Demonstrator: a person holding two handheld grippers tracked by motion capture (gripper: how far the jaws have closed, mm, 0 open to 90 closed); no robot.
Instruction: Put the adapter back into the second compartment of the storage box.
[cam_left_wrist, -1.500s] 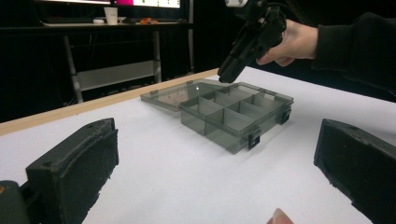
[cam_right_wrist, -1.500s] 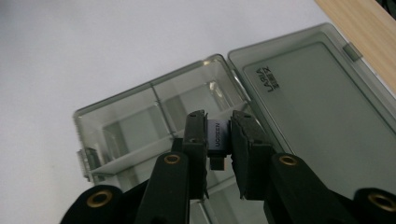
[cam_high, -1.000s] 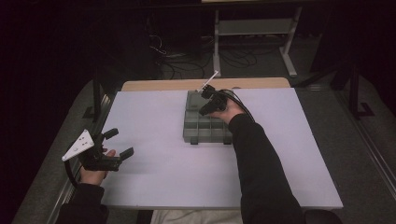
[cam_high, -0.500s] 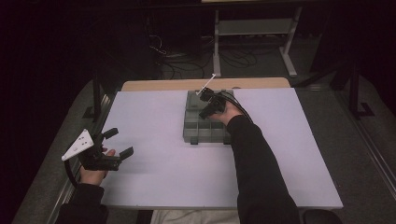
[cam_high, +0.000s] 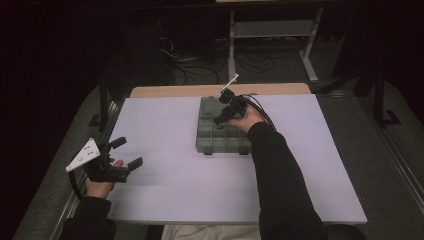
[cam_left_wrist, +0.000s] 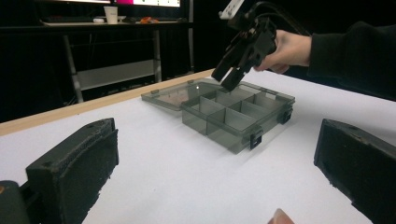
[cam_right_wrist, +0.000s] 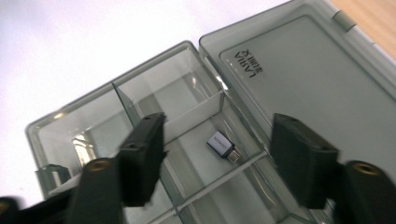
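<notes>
Hovering my right gripper (cam_right_wrist: 215, 161), jaws spread and empty, over the organizer box (cam_high: 223, 135), I judge the small adapter (cam_right_wrist: 223, 146) delivered inside its compartment beside the flipped-open lid (cam_right_wrist: 308, 79); closing remains.

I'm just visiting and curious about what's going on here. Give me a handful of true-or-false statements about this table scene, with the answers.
1. The compartment box has its lid open and lying flat beside it. True.
2. A small silver adapter lies in one compartment of the box. True.
3. The right gripper rests on the table far from the box. False: it hangs over the box, jaws apart above the adapter.
4. The left gripper is shut on the adapter. False: its jaws stand open with nothing between them, near the left edge of the white table.
5. The box is made of see-through smoky plastic. True.
</notes>
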